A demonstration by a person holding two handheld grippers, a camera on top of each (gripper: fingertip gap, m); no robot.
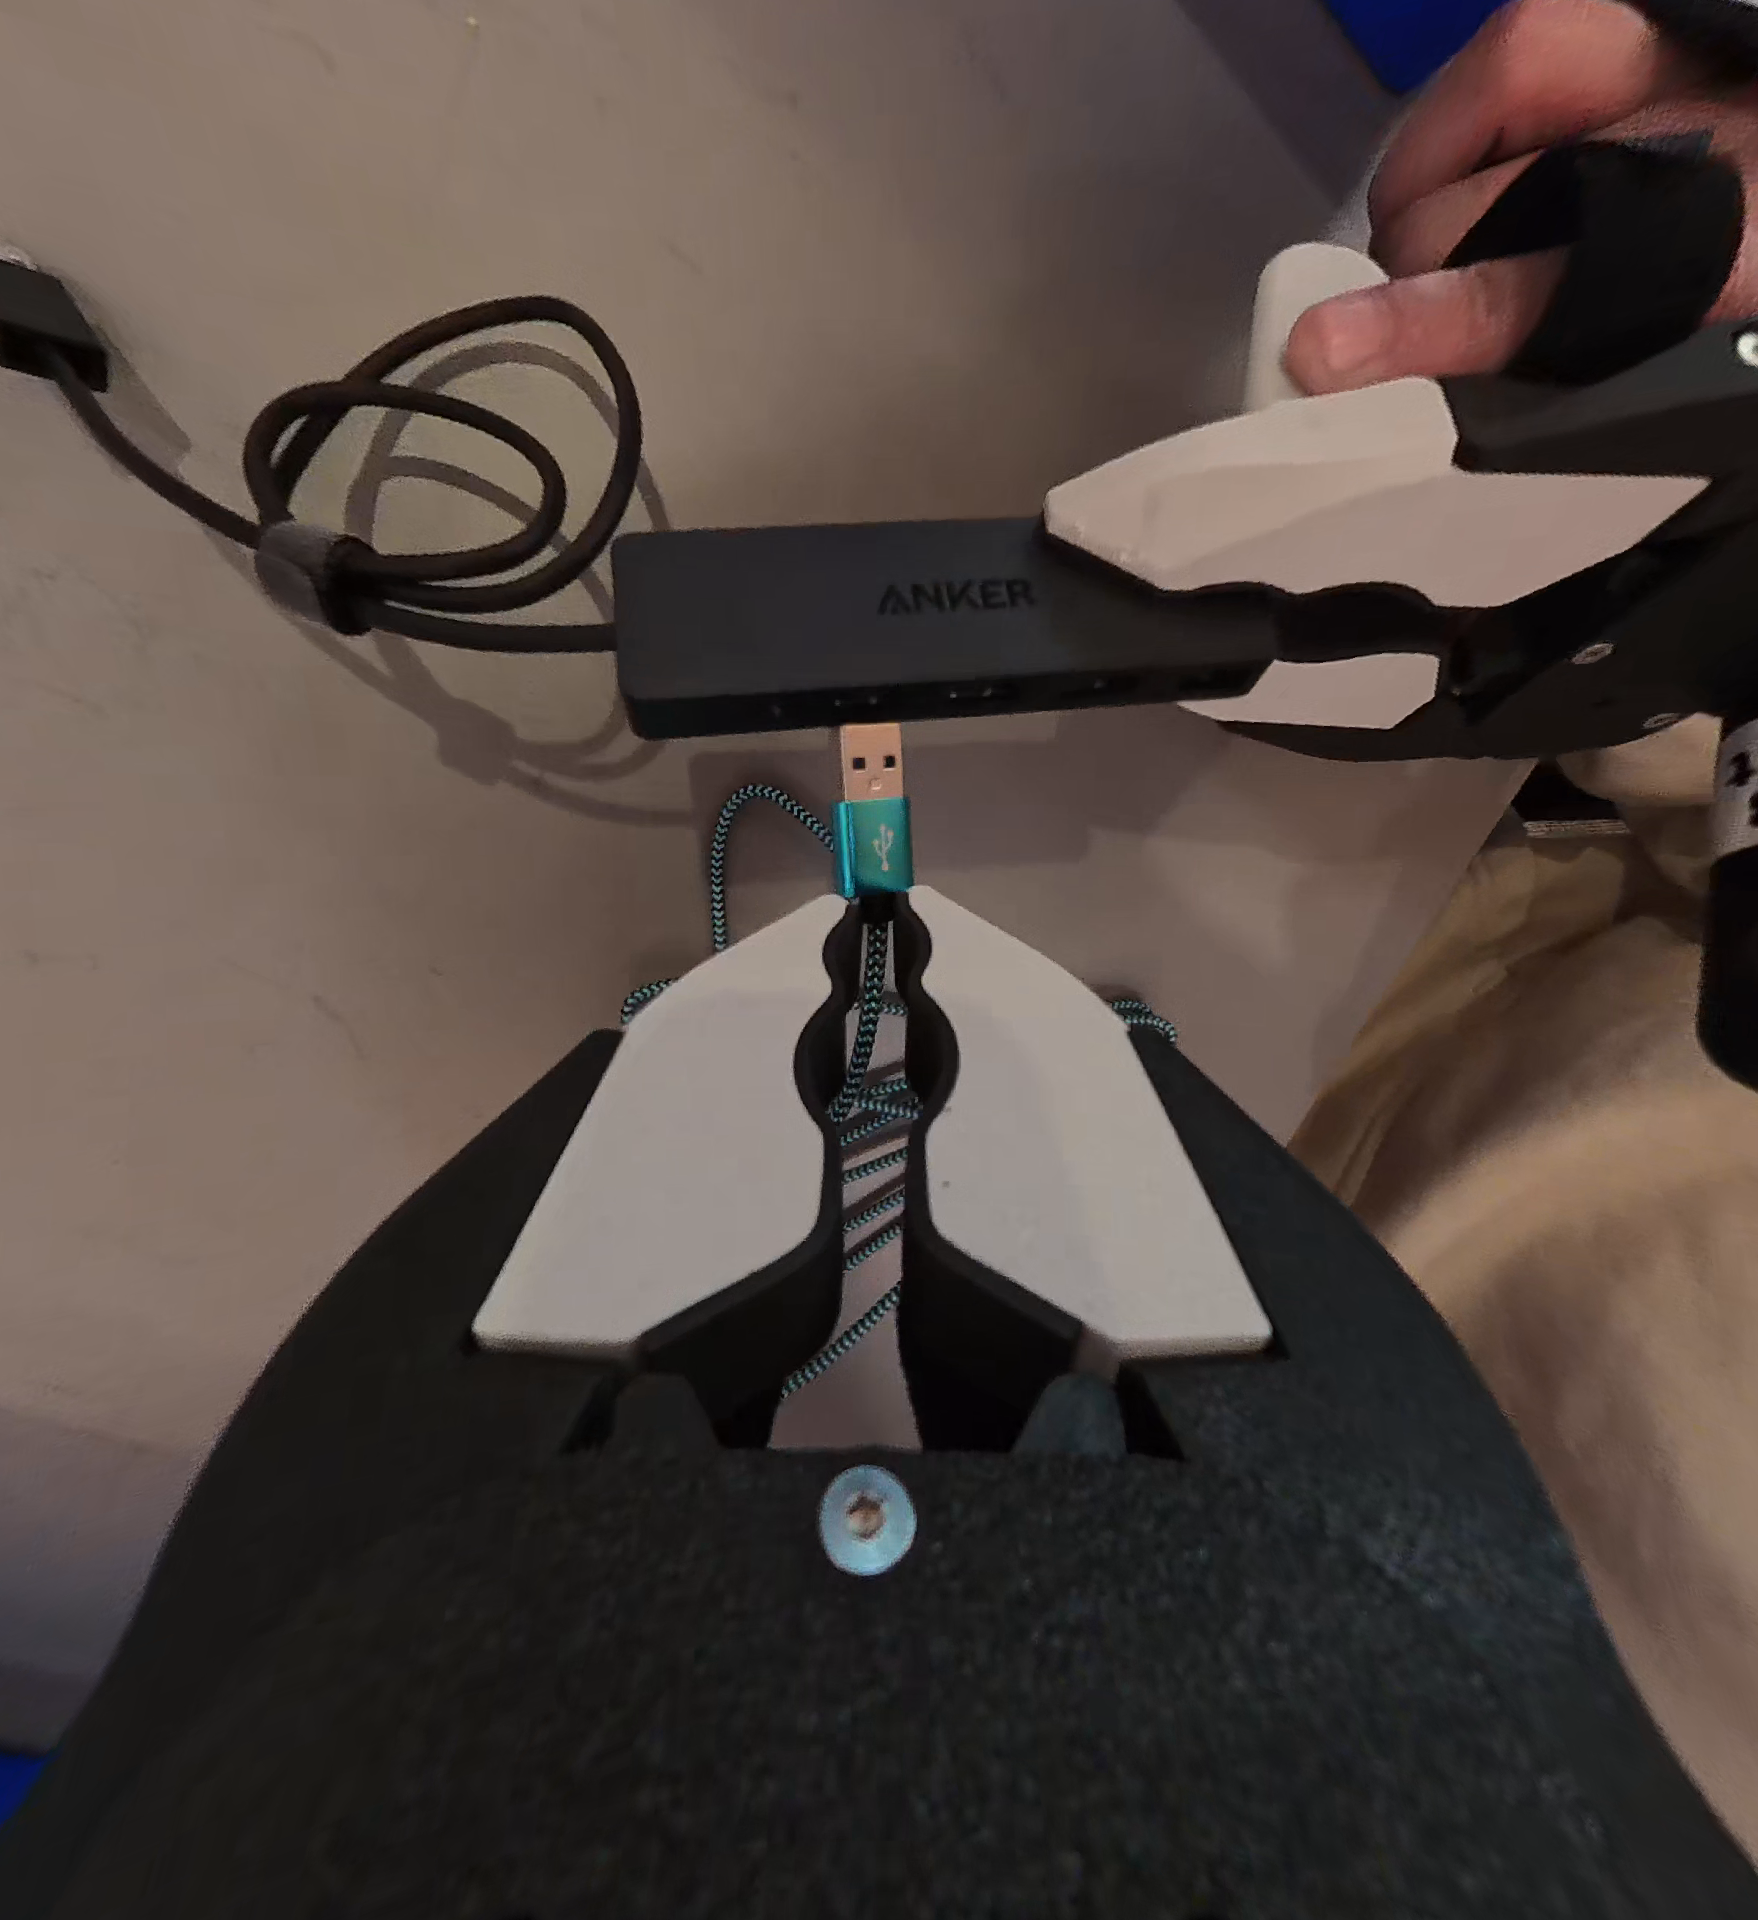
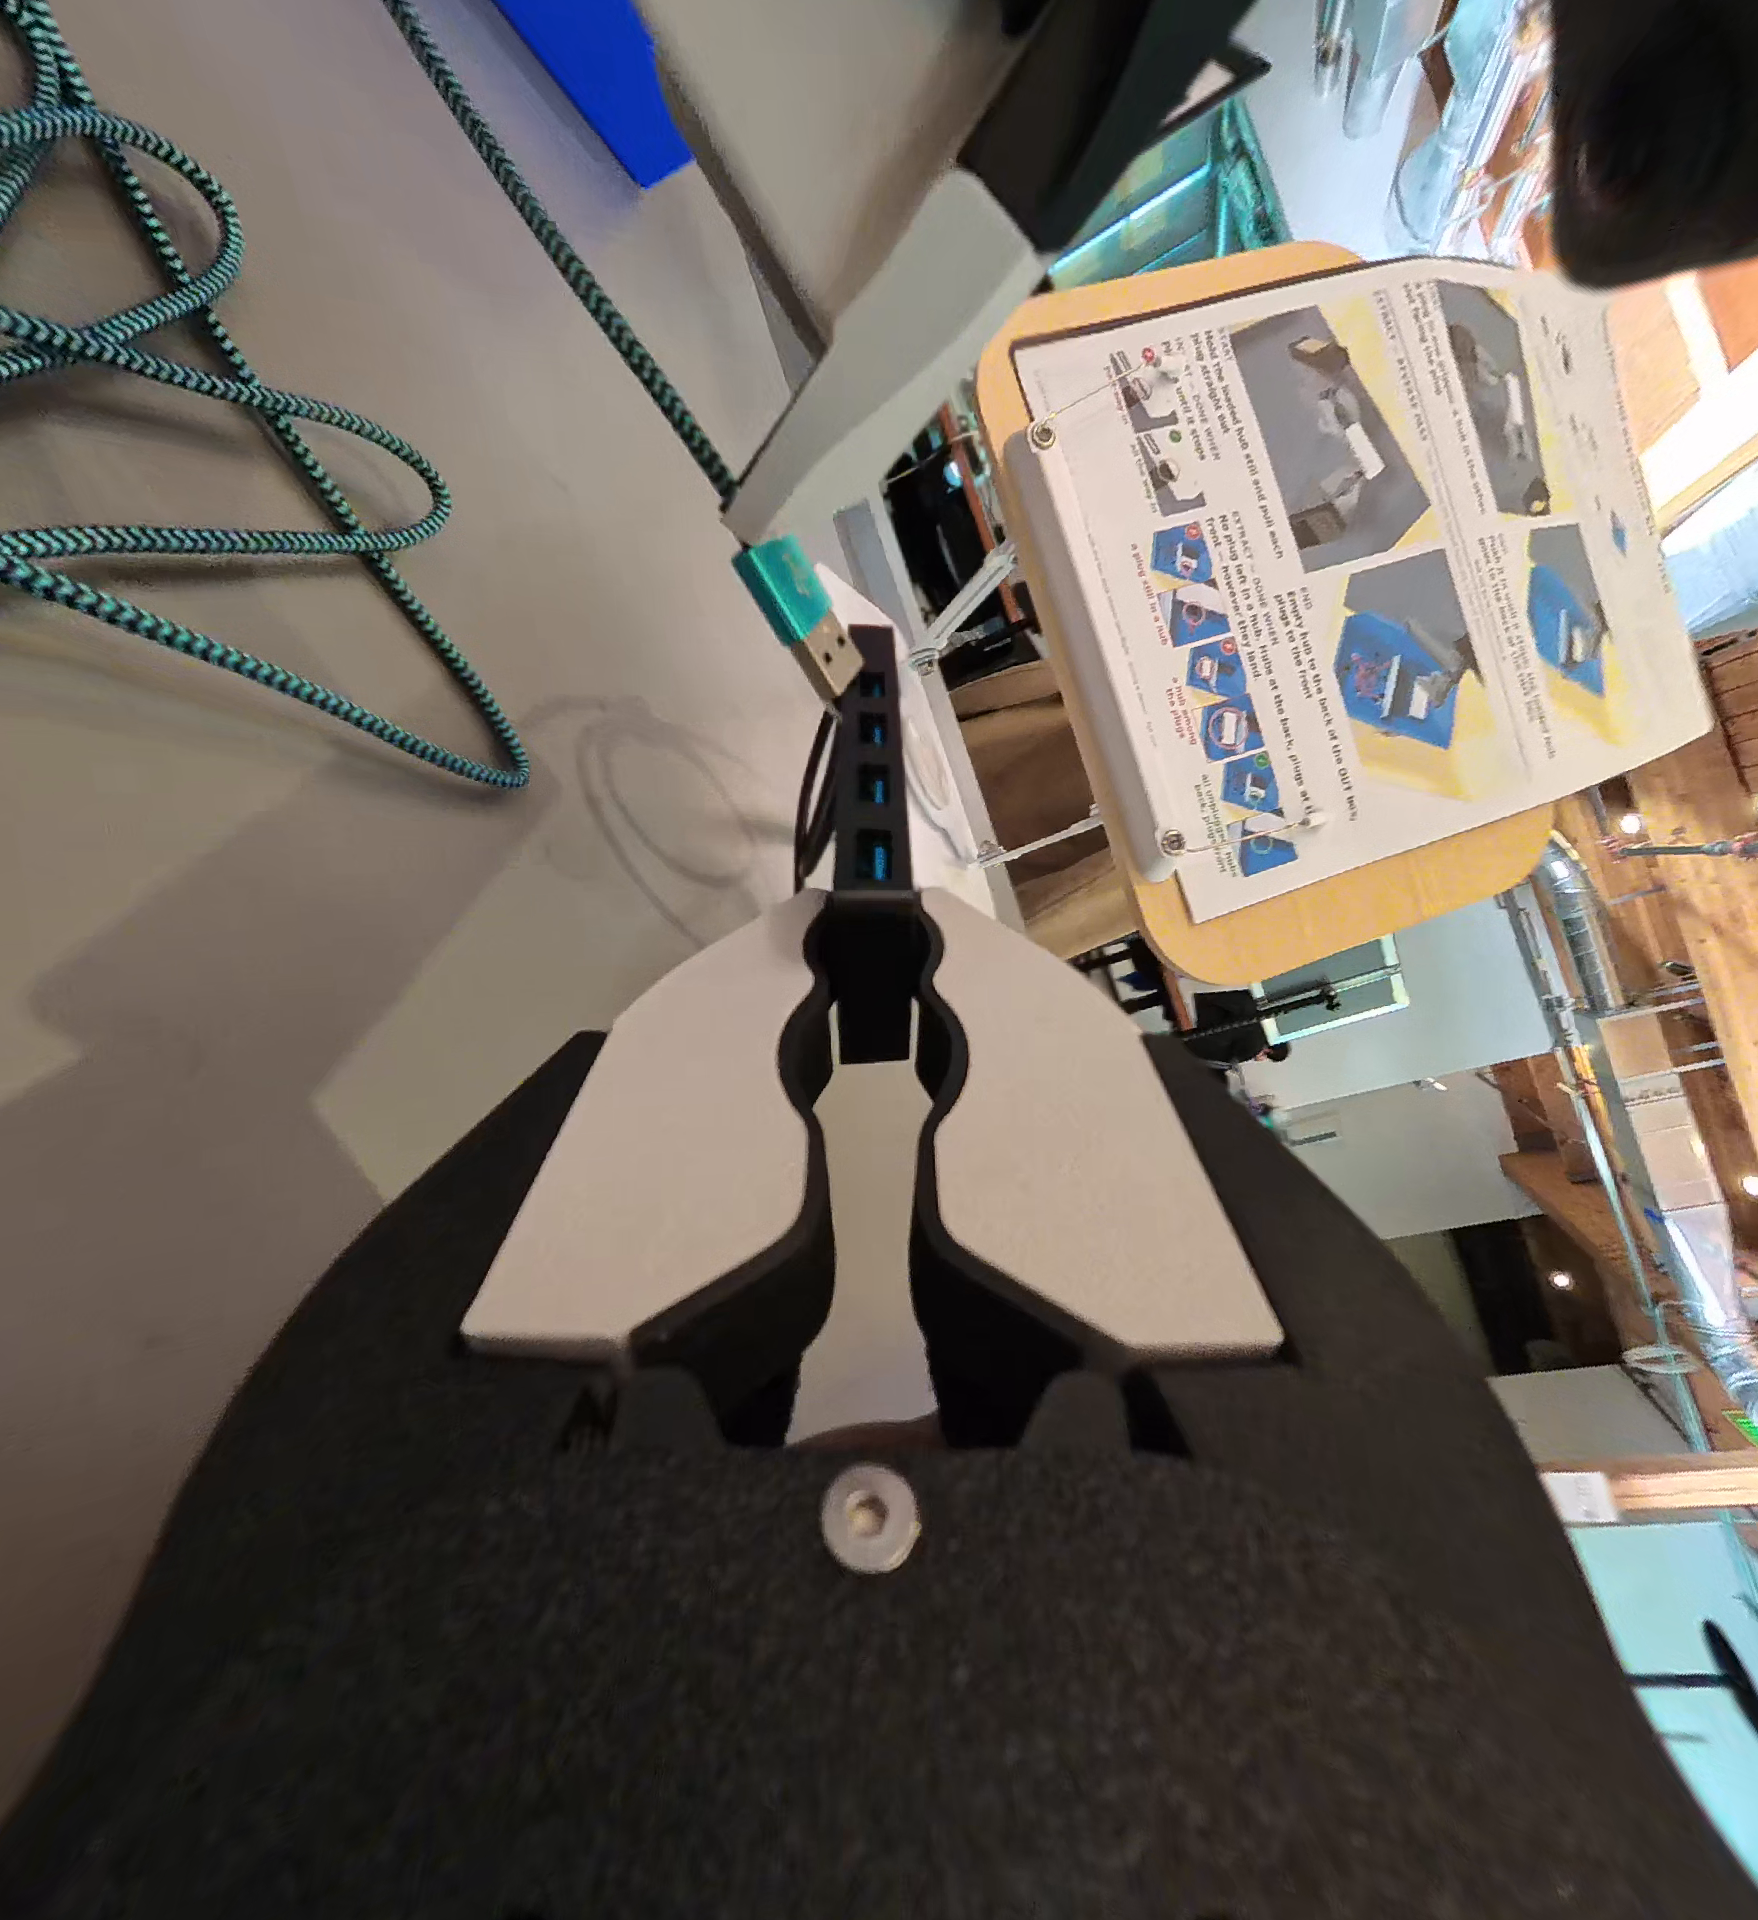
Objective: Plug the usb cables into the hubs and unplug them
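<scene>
Pale grey bench [image 1: 179, 935] lay under everything, with a blue patch [image 2: 584, 83] at its far edge. Nearest the hub [image 1: 854, 634], the left gripper [image 1: 875, 914] had its jaws pinching the teal braided cable [image 1: 870, 1029] just behind the teal plug [image 1: 873, 847]. The plug's metal tip stood just short of the hub's port side, not inserted. The right gripper [image 2: 870, 914] had its jaws pressed onto one end of the hub, holding it clear of the bench; a person's hand [image 1: 1540, 208] worked that gripper. Beyond the hub's other end, its own black cord [image 1: 439, 468] lay coiled and strapped, ending in a black plug [image 1: 18, 307]. Farther off behind the hub stood a board with a printed sheet [image 2: 1322, 582].
</scene>
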